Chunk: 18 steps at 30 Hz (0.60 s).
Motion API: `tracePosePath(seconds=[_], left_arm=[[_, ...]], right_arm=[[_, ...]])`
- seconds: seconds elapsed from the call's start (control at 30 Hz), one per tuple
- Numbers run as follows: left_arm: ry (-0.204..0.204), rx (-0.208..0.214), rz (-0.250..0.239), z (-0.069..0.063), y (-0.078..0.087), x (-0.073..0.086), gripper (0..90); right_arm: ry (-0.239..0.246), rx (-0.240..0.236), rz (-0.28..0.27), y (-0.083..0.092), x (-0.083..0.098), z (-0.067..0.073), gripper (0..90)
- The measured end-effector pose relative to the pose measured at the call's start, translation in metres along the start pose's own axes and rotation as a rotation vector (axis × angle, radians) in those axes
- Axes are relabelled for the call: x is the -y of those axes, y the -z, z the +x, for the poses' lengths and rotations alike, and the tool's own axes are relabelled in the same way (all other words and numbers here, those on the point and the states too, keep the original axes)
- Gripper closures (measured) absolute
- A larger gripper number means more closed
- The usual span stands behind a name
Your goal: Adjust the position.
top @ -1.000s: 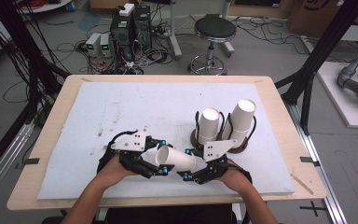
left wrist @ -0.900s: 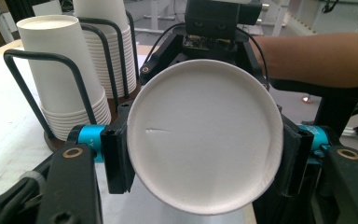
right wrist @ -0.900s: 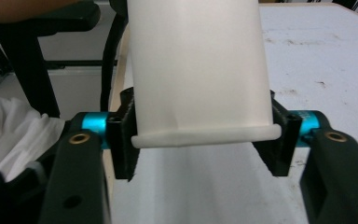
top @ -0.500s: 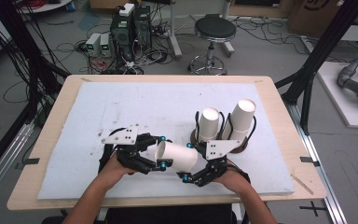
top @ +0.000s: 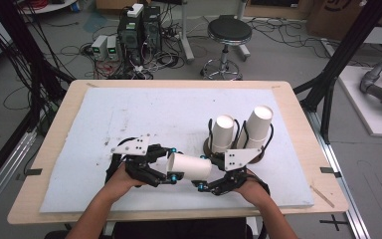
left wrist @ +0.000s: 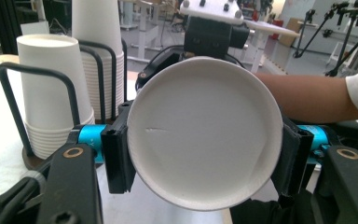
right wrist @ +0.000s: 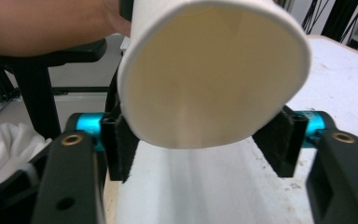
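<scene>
A white paper cup lies on its side just above the white mat, held between both grippers. My left gripper is shut on its base end; in the left gripper view the round base sits between the pads. My right gripper is at the mouth end. Its jaws have just been closing with the cup between them. In the right gripper view the open mouth looks slightly squashed, and the pads press its sides.
Two stacks of white cups stand in a black wire holder just beyond my right hand. The white mat covers the wooden table. A stool and computers stand on the floor behind.
Both hands stay in place at the near edge. The cup between the grippers has barely shifted.
</scene>
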State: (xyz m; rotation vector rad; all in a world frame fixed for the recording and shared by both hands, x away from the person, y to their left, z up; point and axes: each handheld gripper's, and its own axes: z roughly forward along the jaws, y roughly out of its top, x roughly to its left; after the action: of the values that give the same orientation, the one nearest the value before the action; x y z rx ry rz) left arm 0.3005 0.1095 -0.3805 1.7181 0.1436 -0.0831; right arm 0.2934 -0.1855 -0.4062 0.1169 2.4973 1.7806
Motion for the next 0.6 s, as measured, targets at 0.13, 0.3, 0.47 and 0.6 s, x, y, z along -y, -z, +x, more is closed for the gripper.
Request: tracePosePath(seconds=[0.13,0.3,0.47,0.6], left_arm=[[0.000,-0.006,0.024,0.0002,-0.0006,0.0008,36.7],[-0.003,-0.006,0.038,0.0007,-0.0009,0.0015,36.6],[-0.003,-0.004,0.056,0.0008,-0.0008,0.0021,36.6],[0.003,-0.009,0.077,0.0006,-0.0009,0.0030,36.4]], right_arm=[[-0.001,0.001,0.012,0.0013,0.0003,-0.0003,43.7],[0.003,-0.001,0.012,0.0028,-0.0001,-0.0009,45.0],[0.005,-0.004,0.010,0.0040,-0.0002,-0.0011,45.0],[0.000,-0.008,0.018,0.0037,0.0001,-0.0011,45.8]])
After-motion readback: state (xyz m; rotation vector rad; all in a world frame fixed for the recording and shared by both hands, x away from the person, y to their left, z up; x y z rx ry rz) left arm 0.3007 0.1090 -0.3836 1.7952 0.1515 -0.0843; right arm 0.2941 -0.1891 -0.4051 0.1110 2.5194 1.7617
